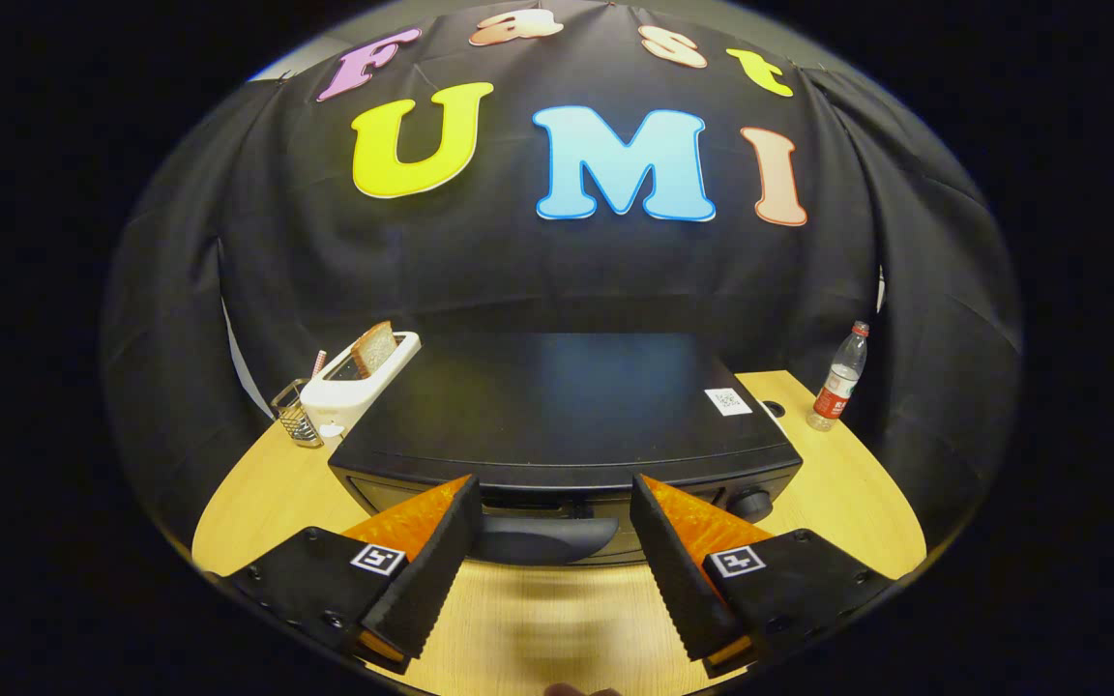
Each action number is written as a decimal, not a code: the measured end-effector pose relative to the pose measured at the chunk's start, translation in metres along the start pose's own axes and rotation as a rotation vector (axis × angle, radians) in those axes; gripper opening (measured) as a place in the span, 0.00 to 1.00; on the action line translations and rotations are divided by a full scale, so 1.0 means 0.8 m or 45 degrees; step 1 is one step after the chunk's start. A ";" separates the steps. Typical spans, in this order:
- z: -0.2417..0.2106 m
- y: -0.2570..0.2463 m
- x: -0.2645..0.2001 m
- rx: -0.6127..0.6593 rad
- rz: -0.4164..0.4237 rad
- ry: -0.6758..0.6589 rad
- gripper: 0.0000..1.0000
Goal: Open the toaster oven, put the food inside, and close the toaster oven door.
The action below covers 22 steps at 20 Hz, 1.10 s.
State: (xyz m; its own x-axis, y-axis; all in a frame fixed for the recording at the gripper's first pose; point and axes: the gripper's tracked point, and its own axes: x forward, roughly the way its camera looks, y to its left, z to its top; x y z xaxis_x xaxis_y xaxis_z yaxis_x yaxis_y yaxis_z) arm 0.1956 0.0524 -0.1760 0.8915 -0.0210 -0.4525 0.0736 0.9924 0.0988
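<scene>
A black toaster oven (567, 406) stands on the wooden table (847, 493), seen from above and in front, its door shut. The curved door handle (545, 537) lies at the top front of the oven, straight between my two fingers. My gripper (553, 488) is open, one fingertip on each side of the handle, nothing pressed between them. A slice of bread (374, 348) stands upright in a white toaster (361, 384) to the left of the oven.
A small wire basket (297, 416) sits left of the white toaster. A plastic bottle with a red label (837, 379) stands at the right behind the oven. A round knob (752, 503) is on the oven's front right. Bare table lies under the fingers.
</scene>
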 end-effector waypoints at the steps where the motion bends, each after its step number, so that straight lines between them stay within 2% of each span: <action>1: -0.002 0.001 0.004 -0.009 -0.005 0.005 0.98; 9: -0.010 0.010 0.010 -0.035 -0.011 0.020 0.99; 22: -0.068 0.010 -0.040 -0.006 0.000 0.096 0.99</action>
State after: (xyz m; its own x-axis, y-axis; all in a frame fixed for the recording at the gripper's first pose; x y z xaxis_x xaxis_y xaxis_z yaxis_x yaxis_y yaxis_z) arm 0.1434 0.0680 -0.2090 0.8554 -0.0121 -0.5179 0.0715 0.9929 0.0950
